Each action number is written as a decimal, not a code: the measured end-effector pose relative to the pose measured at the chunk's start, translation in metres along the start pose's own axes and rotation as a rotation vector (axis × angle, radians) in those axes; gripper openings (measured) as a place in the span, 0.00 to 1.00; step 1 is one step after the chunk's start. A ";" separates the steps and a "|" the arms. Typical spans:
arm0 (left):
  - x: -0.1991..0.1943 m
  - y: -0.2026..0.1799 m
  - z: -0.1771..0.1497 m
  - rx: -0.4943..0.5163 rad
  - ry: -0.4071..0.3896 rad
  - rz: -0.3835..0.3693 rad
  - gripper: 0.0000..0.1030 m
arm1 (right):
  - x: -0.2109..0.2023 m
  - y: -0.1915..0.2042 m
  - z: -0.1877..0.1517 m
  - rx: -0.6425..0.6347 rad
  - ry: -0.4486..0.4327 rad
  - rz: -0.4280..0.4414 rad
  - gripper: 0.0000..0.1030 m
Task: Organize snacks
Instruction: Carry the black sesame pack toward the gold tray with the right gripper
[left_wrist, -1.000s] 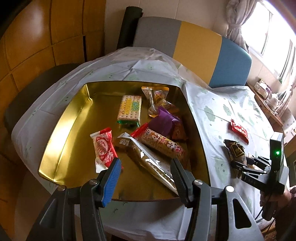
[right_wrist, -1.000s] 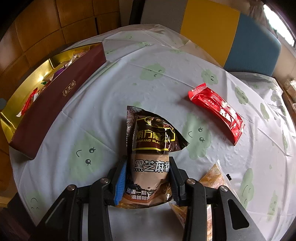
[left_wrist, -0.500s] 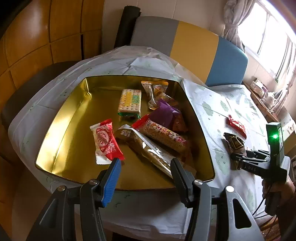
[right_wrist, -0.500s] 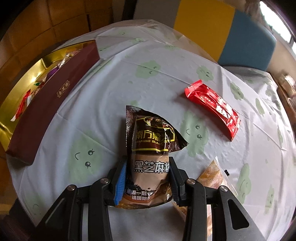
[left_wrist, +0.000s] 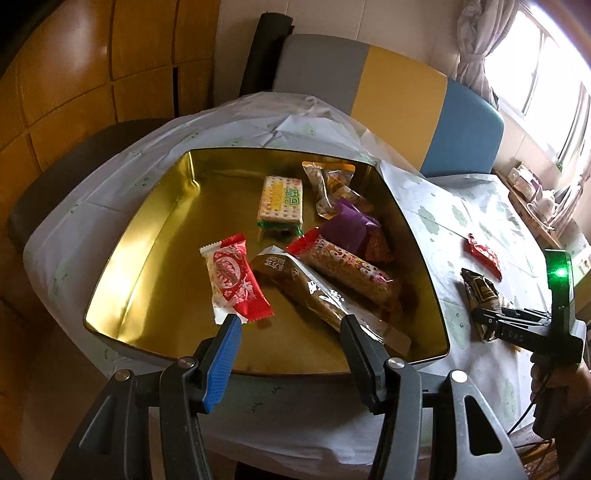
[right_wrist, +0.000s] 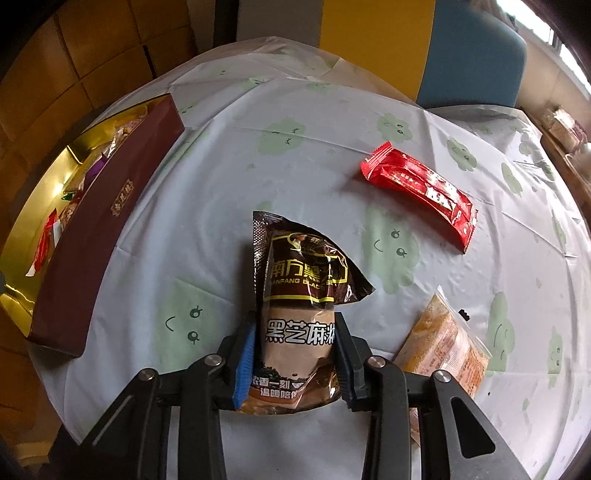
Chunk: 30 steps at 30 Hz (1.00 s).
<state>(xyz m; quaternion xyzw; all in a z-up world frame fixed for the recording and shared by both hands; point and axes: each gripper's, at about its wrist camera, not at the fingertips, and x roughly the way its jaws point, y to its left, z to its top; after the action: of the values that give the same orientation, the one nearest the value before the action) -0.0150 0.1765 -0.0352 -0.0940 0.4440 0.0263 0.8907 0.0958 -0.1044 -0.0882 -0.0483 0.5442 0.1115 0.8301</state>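
Observation:
A gold tin (left_wrist: 122, 254) with maroon outer walls (right_wrist: 107, 229) holds several snack packets, among them a red-and-white one (left_wrist: 236, 280) and a long brown one (left_wrist: 325, 299). My left gripper (left_wrist: 290, 325) is open and empty above the tin's near edge. My right gripper (right_wrist: 295, 328) is shut on a dark brown sesame packet (right_wrist: 299, 295), held just above the tablecloth; it also shows in the left wrist view (left_wrist: 480, 295). A red packet (right_wrist: 421, 184) lies on the cloth further right, and an orange packet (right_wrist: 447, 343) lies next to the right gripper.
The round table has a white cloth (right_wrist: 258, 110) with green cloud prints. A grey, yellow and blue chair back (left_wrist: 388, 88) stands behind it. Wood-panelled wall (left_wrist: 92, 66) lies to the left, a window (left_wrist: 546, 74) to the right.
My left gripper has pulled back and risen a little from the tin, still open. My right gripper keeps its hold on the sesame packet and has lifted slightly.

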 end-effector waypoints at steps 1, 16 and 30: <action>0.000 0.000 0.000 0.002 0.001 0.006 0.55 | -0.001 0.000 -0.002 -0.001 -0.004 0.002 0.37; -0.001 0.010 0.000 0.006 -0.016 0.042 0.55 | -0.037 0.009 0.001 0.042 -0.062 0.078 0.34; -0.004 0.026 -0.002 -0.029 -0.029 0.050 0.55 | -0.092 0.093 0.034 -0.107 -0.159 0.241 0.34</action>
<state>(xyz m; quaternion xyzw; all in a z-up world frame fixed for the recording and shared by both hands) -0.0219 0.2018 -0.0370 -0.0955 0.4327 0.0565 0.8947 0.0683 -0.0192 0.0132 -0.0180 0.4717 0.2426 0.8476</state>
